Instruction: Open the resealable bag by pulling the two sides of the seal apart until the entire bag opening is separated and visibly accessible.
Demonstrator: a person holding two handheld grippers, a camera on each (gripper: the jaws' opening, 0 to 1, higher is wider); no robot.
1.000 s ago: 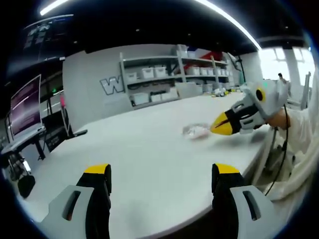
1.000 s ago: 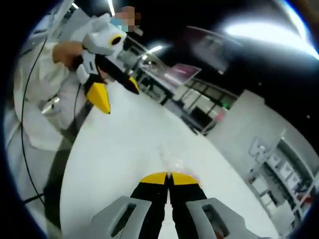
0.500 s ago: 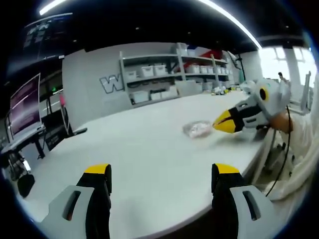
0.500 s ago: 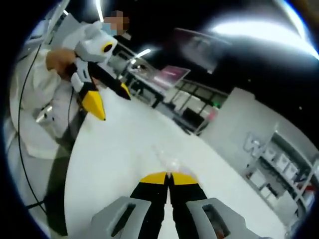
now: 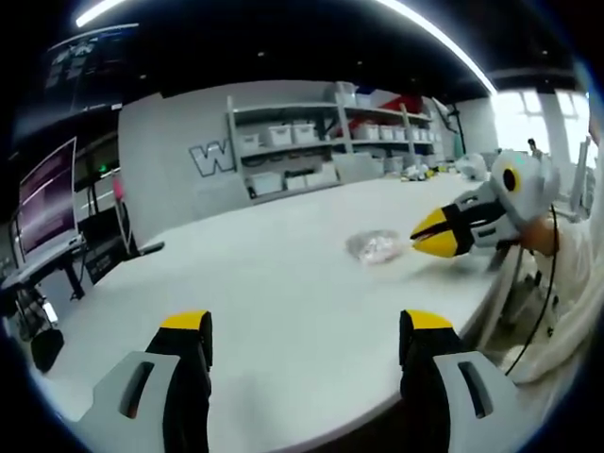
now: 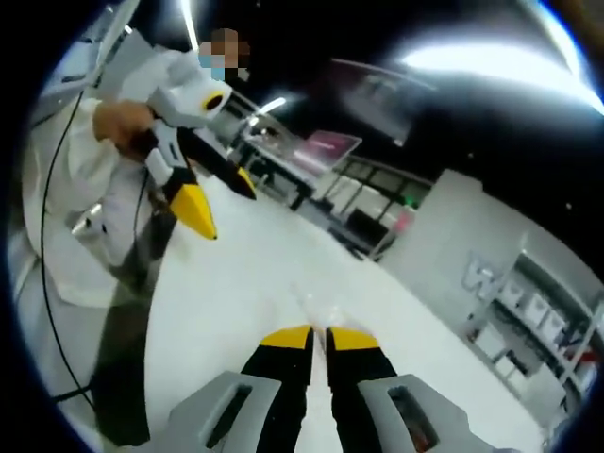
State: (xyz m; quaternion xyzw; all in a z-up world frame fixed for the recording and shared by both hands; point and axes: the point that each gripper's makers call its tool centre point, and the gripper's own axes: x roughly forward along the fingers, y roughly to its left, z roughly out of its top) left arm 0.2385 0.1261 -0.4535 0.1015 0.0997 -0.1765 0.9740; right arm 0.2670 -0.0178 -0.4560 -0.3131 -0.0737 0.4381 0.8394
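A small clear resealable bag (image 5: 376,246) with pinkish contents lies flat on the white table (image 5: 283,283), right of the middle. My left gripper (image 5: 305,328) is open wide near the front edge, well short of the bag. My right gripper (image 5: 429,236) comes in from the right, its yellow tips just beside the bag's right end. In the right gripper view its jaws (image 6: 319,338) stand a narrow gap apart, with the bag (image 6: 326,304) just beyond the tips and nothing between them. The left gripper (image 6: 225,202) shows open at the upper left.
Grey shelves with white bins (image 5: 293,142) stand behind the table against a wall. A monitor (image 5: 47,203) is at the far left. The person's white sleeve (image 5: 566,264) is at the right table edge, and their body (image 6: 75,208) stands beside the table (image 6: 236,274).
My right gripper's jaws, pressed together before, now show a thin gap. Its tips have drawn slightly right, off the bag's end. The left gripper has stayed in place.
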